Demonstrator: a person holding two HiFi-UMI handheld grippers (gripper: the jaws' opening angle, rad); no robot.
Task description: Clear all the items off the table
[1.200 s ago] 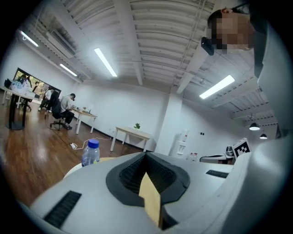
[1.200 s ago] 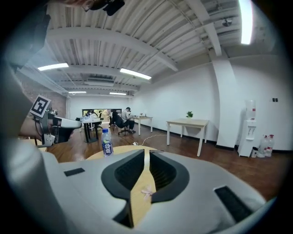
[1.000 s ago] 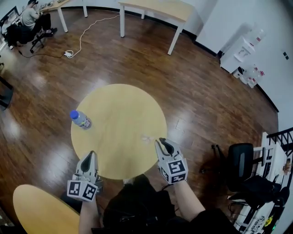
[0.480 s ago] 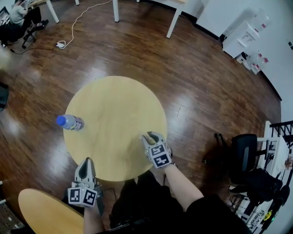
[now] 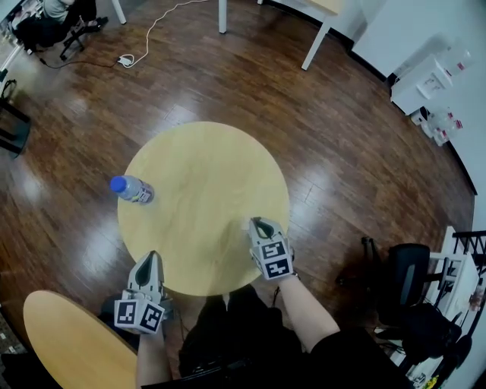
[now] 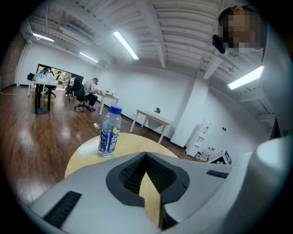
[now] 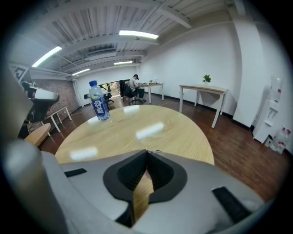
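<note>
A clear water bottle (image 5: 130, 188) with a blue cap and label stands upright near the left edge of the round yellow table (image 5: 205, 167); it also shows in the left gripper view as the bottle (image 6: 110, 132) and in the right gripper view as the bottle (image 7: 99, 107). My right gripper (image 5: 260, 222) rests tips-down on the table's near right part. Its jaws have just been closing and now meet, with a thin clear scrap (image 7: 155, 151) peeking out at the right gripper's tips (image 7: 147, 152). My left gripper (image 5: 149, 259) hovers at the near left rim, shut and holding nothing, as the left gripper's jaws (image 6: 146, 156) show.
A second yellow table (image 5: 68, 342) sits at the lower left. A black chair (image 5: 401, 266) stands to the right. White-legged tables (image 5: 323, 11), a floor cable with a plug (image 5: 125, 59) and a white dispenser (image 5: 425, 76) lie farther off on the wooden floor.
My right gripper dropped to the table top where a small clear scrap lay and closed its jaws there. The left gripper sank slightly. The bottle stayed put.
</note>
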